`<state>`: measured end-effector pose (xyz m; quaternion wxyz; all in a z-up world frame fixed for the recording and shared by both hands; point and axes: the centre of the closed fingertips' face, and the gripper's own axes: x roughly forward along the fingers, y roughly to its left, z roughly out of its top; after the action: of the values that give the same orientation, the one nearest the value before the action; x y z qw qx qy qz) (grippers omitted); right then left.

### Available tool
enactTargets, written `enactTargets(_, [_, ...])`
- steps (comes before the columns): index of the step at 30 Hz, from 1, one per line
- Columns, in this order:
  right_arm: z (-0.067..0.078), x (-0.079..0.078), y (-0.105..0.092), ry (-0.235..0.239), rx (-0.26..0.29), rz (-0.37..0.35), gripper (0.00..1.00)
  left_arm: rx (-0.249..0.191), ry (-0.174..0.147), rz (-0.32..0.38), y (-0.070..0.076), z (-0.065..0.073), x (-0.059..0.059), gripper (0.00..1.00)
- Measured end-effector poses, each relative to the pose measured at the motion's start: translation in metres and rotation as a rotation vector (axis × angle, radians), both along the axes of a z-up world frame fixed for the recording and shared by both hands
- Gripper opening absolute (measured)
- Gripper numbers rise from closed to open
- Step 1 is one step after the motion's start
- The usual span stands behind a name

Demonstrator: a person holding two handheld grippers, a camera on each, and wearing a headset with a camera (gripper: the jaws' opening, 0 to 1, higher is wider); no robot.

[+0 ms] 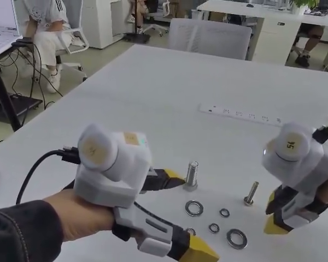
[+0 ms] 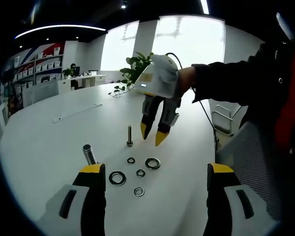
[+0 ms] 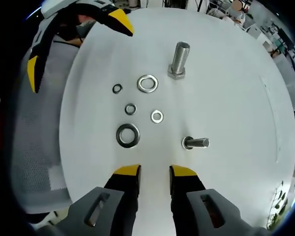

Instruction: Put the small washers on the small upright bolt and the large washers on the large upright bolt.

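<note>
We find both bolts and all five washers on the white worktop (image 1: 153,93), gathered close to its edge on the person's side. From there the bare surface runs wide and open toward the far edge. The large upright bolt (image 1: 192,174) stands head down at the left of the group, with the small upright bolt (image 1: 251,194) apart to its right. Between and in front of them lie the two large washers (image 1: 194,208) and the three small washers (image 1: 224,212), all flat. None is on a bolt and none touches another.

The left gripper (image 1: 195,216) hovers low with its jaws spread wide and empty. One jaw tip is just beside the large upright bolt, the other is nearer the person's edge, and several washers lie in the span between them. The right gripper (image 3: 155,171) hangs above the surface near the small upright bolt, its jaws parted only a little and holding nothing. One large washer lies just ahead of its tips.

A power strip (image 1: 243,114) lies flat farther across the worktop, well apart from the work. A grey chair (image 1: 210,37) stands at the far edge. A black cable (image 1: 38,169) loops back from the left gripper. In the left gripper view we see a leafy plant (image 2: 132,69) behind the right gripper. People sit beyond the worktop.
</note>
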<state>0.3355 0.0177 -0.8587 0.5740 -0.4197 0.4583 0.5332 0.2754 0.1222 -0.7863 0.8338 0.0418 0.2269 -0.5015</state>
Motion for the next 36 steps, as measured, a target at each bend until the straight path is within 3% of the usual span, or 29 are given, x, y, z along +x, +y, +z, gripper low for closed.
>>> enactTargets(12, [0.015,-0.016,0.028,-0.002,0.041,0.05,0.25,-0.004,-0.018,0.002,0.0,0.005,0.0,0.85])
enactTargets(19, [0.017,-0.013,0.053,-0.024,0.064,0.076,0.24,-0.008,-0.026,0.004,0.0,0.008,-0.001,0.85])
enactTargets(26, [0.007,-0.003,0.069,-0.06,0.054,0.067,0.22,-0.012,-0.031,0.008,0.002,0.01,-0.001,0.85])
enactTargets(36, [-0.008,0.005,0.071,-0.075,0.026,0.046,0.2,-0.012,-0.033,0.005,0.002,0.009,-0.001,0.85])
